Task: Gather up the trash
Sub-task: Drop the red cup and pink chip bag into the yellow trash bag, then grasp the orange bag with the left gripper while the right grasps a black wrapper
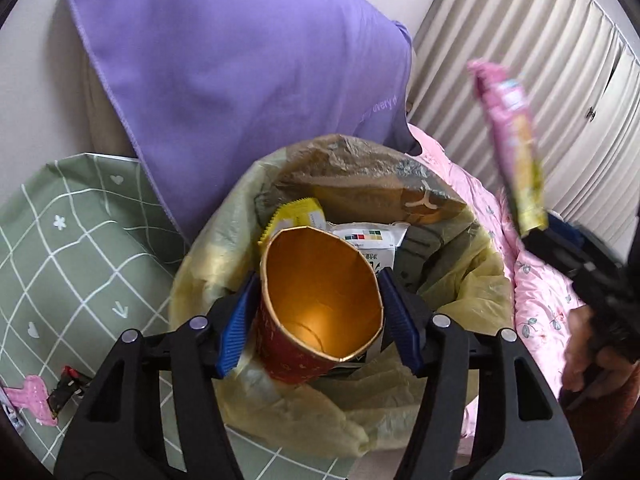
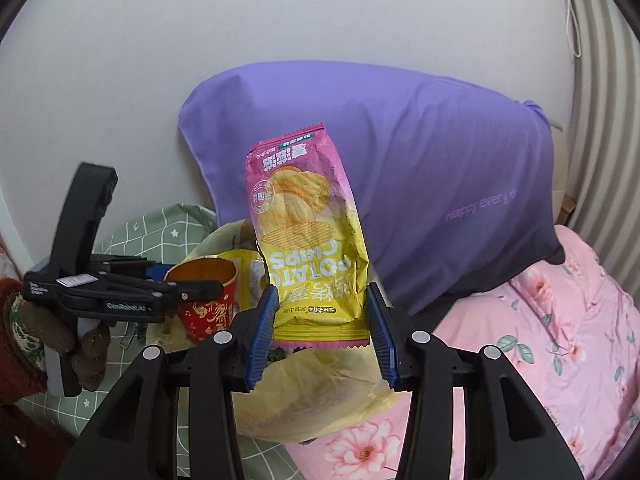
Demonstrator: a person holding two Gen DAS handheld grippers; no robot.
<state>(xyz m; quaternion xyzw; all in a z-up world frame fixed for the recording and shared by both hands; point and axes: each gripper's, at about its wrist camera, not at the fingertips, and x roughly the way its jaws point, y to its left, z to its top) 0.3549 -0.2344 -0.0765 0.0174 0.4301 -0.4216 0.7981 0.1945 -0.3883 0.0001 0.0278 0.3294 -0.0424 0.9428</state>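
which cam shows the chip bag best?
Right wrist: the potato chip bag faces the camera, print readable, upside down, between the right gripper's fingers. The left wrist view catches it only at the right edge, edge-on and blurred.

Green grid-patterned tabletop (image 1: 80,248), pink wrapper (image 1: 34,398), perhaps crumpled.
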